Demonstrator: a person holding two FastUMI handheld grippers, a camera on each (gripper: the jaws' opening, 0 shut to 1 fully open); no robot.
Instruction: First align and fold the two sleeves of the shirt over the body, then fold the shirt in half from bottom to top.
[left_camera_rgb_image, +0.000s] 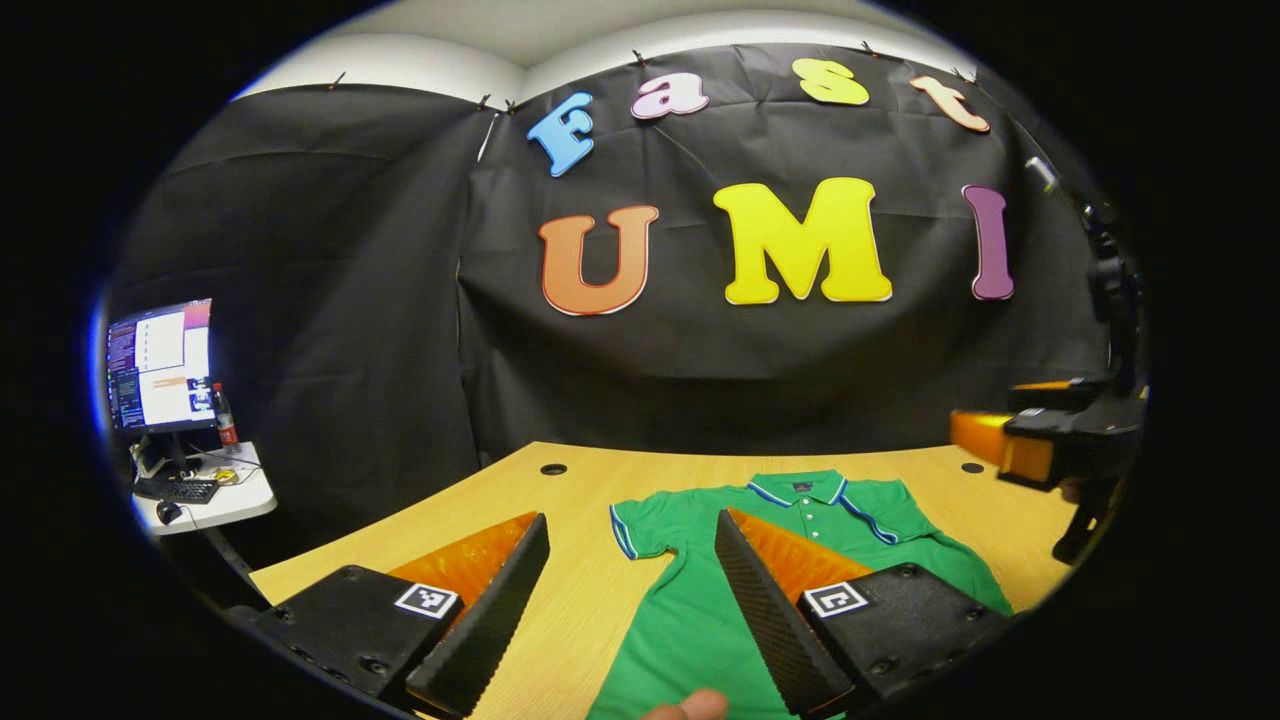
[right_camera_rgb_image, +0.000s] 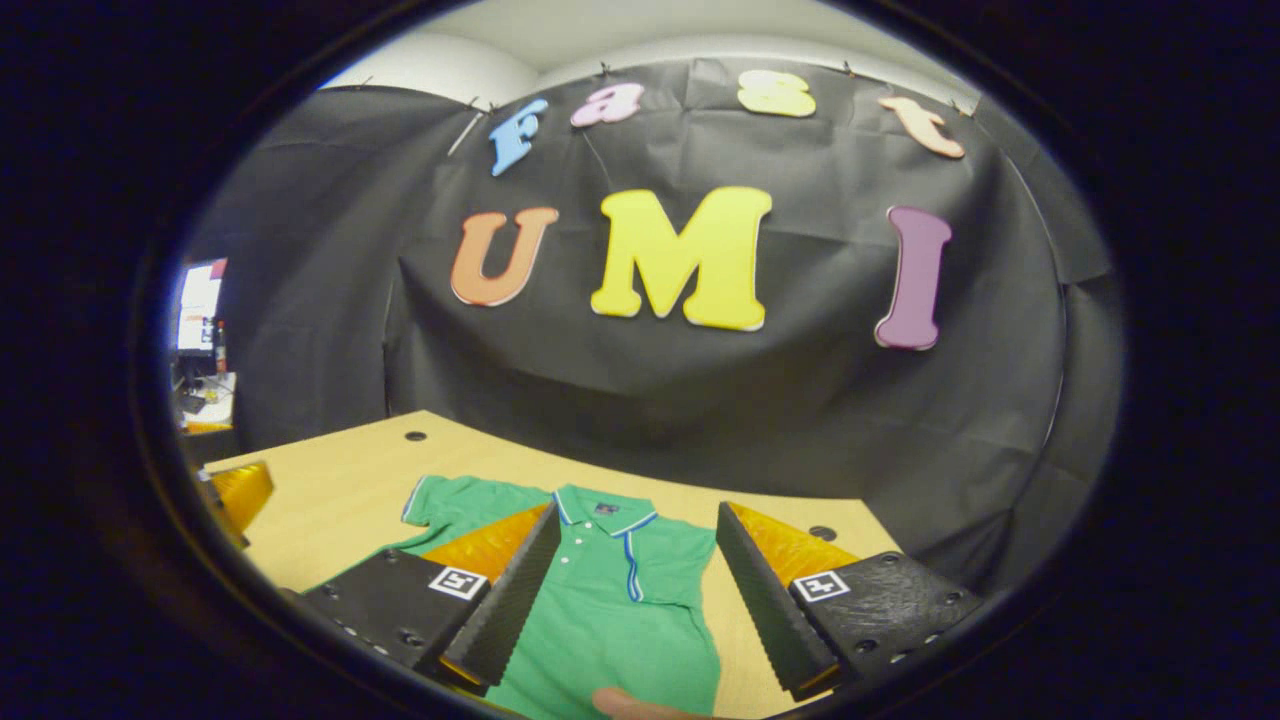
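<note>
While lying flat on the wooden table (left_camera_rgb_image: 580, 600), collar toward the far edge, one green polo shirt (left_camera_rgb_image: 690, 610) spreading both short sleeves outward. Hovering above it with fingers spread apart and grasping nothing: left gripper (left_camera_rgb_image: 632, 610) and right gripper (right_camera_rgb_image: 637, 600). Showing two cable holes near the table's far edge.

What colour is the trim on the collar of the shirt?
The collar of the green shirt has blue and white trim, clearest in the left gripper view.
</note>
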